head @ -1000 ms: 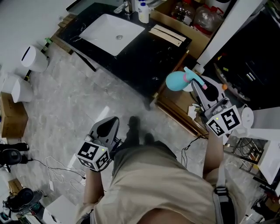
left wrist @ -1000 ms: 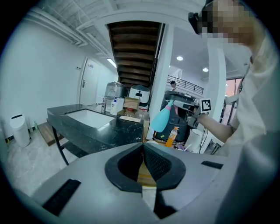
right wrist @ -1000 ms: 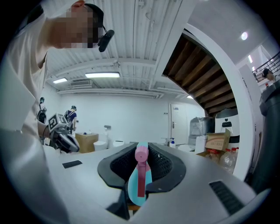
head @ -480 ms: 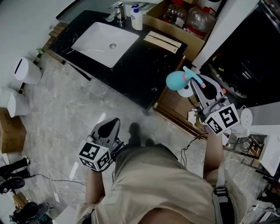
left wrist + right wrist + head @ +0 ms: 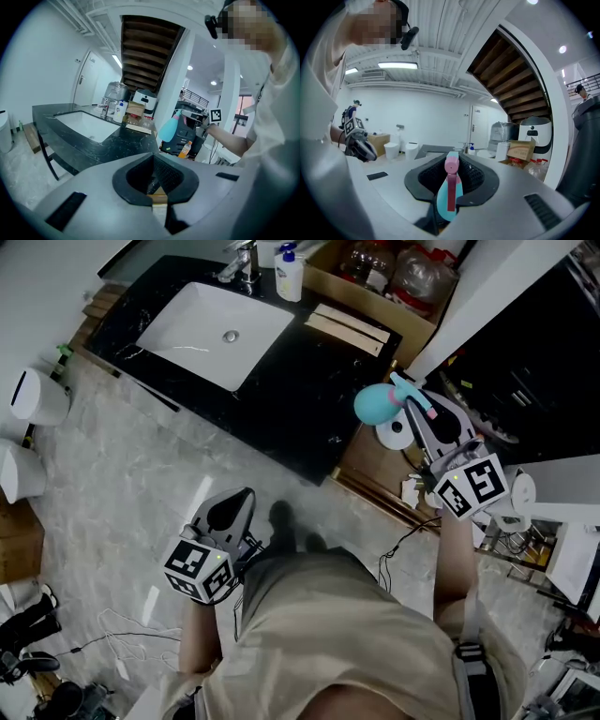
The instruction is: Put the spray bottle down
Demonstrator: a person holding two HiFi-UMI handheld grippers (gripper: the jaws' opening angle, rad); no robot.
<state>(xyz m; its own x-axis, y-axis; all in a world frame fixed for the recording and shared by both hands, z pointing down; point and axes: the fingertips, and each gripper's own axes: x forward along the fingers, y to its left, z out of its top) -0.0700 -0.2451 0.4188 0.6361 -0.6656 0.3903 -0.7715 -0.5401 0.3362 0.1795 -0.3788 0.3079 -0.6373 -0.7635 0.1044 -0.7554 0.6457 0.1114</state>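
Tongs in the right hand (image 5: 412, 416) are closed part-way on a teal plastic spray bottle with a pink trigger head (image 5: 377, 406). In the right gripper view the right tongs (image 5: 450, 180) are seen clamped on either side of the bottle (image 5: 449, 199) near its pink top, and the pads are pressed against it.

In the head view the rounded teal body is carried out beyond the tips, and its long axis is laid roughly along the line of the tongs and aimed toward the black marble tabletop (image 5: 300, 371). The bottle is held in the air just off the near right corner of that tabletop, above a lower wooden surface (image 5: 375, 465) and not above the dark stone. The coming move is judged to turn on this offset: bare tabletop lies up and to the left of the bottle in the head view, between it and the white rectangular sink basin (image 5: 206, 324).

Only the right hand is placed near the setting-down spot. The left tongs (image 5: 230, 512) are held low beside the person's body, well apart from the bottle. In the left gripper view the left tongs (image 5: 157, 180) are seen drawn together with nothing gripped.
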